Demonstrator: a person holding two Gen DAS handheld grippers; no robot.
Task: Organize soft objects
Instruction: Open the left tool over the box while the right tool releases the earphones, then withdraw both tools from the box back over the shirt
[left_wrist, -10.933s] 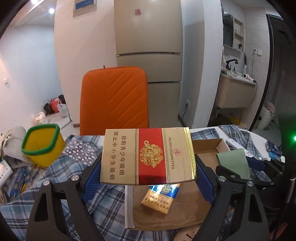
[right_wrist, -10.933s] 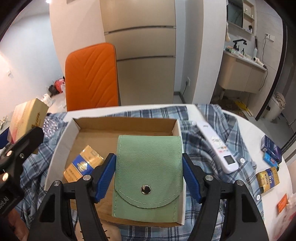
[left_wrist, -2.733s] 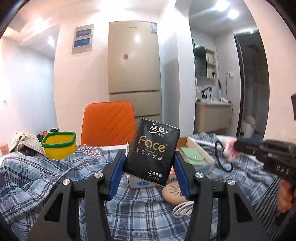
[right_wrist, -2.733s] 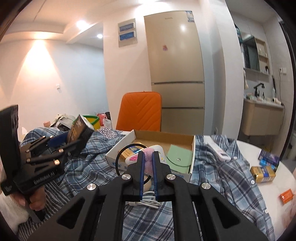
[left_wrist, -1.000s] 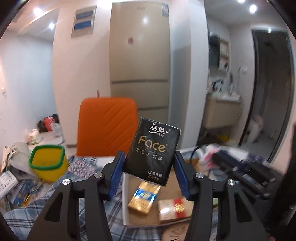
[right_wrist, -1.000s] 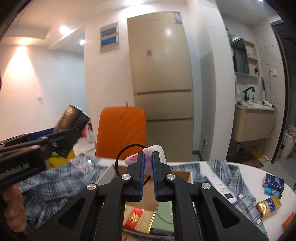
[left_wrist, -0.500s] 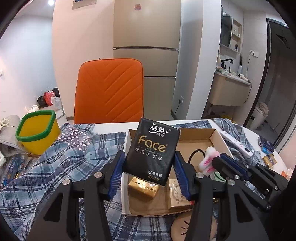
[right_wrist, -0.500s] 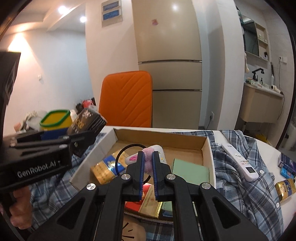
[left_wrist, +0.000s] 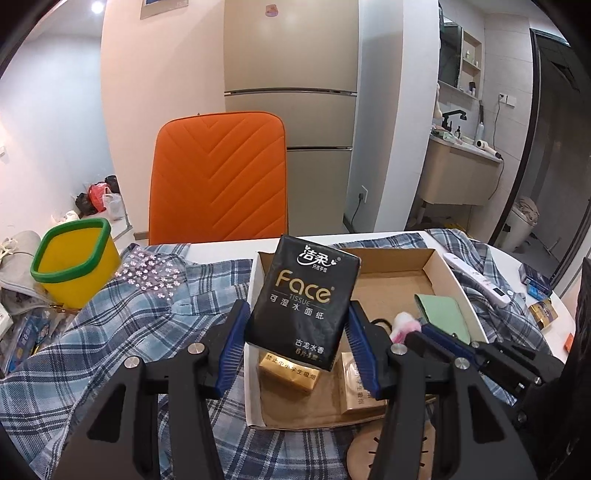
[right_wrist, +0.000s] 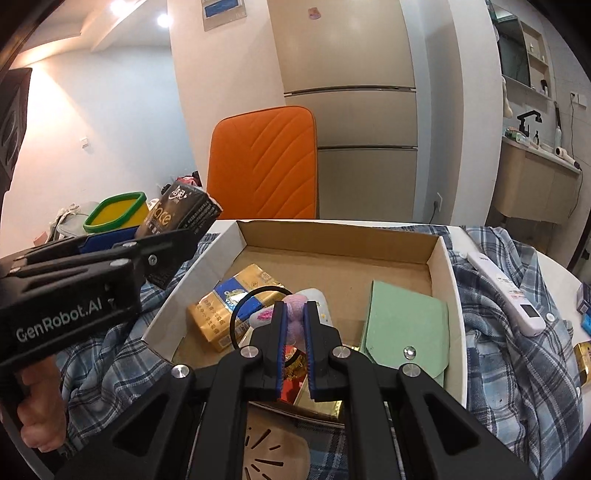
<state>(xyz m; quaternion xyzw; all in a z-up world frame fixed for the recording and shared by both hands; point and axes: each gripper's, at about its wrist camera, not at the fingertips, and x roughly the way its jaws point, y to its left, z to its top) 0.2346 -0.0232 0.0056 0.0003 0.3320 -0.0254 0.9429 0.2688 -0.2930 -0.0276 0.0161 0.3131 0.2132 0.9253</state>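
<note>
Table (left_wrist: 229, 247): mostly buried under a blue plaid shirt (left_wrist: 122, 332); only a white strip by the orange chair (left_wrist: 218, 177) showing.
Cardboard box (right_wrist: 448, 280): open on the shirt; near wall cut off behind both claws. Right view alone showing the blue-and-gold pack (right_wrist: 229, 306) whole; left view catching just a gold edge.
Green pouch (right_wrist: 406, 328): flat at the box's right side, snap visible only from the right.
Left claw (left_wrist: 297, 343): clenched on a black tissue pack (left_wrist: 304, 299), held above the box's left edge. Reading "Face TISSUE" plus Chinese print; "GenRobot.AI" on the housing in the right view.
Right claw (right_wrist: 294, 328): pinched tight on a pink-and-white soft toy (right_wrist: 295, 317) with a black loop, low over the box middle; toy's shape hard to make out.
</note>
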